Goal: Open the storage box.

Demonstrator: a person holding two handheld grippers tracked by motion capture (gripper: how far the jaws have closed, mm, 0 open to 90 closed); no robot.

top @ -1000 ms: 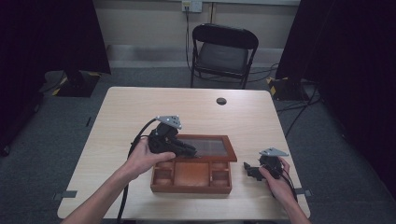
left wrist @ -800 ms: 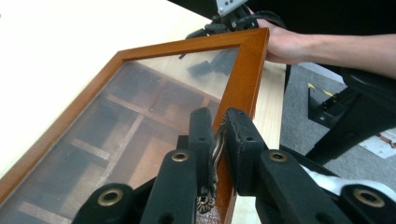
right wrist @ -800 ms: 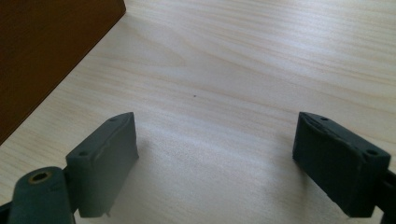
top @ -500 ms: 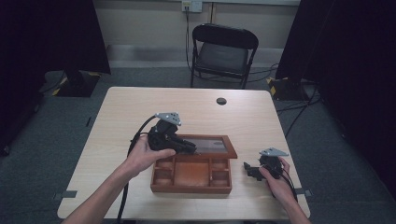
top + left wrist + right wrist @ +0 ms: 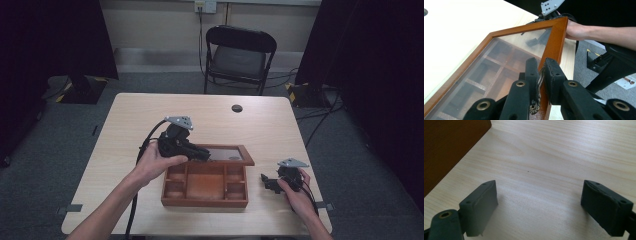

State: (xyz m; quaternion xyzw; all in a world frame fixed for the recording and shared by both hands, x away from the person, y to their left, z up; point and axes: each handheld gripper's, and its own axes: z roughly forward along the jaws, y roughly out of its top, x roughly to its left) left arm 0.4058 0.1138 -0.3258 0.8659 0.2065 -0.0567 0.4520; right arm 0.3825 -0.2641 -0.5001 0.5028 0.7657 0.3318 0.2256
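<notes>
The left gripper is pinching the small brass handle on the front rail of the glass lid, its jaws nearly closed on it. This hold is letting the hinged lid swing on the far edge of the wooden box, which is sitting near the table's 6 o'clock edge. The lid is standing partly raised above the compartments; its exact angle is hard to judge from the high view.

The right gripper is resting on the tabletop at the box's 3 o'clock side, apart from it, jaws spread wide and empty, probably in reserve to steady the box.

Open tabletop is lying from 9 through 12 o'clock, with a small dark disc at 12.
</notes>
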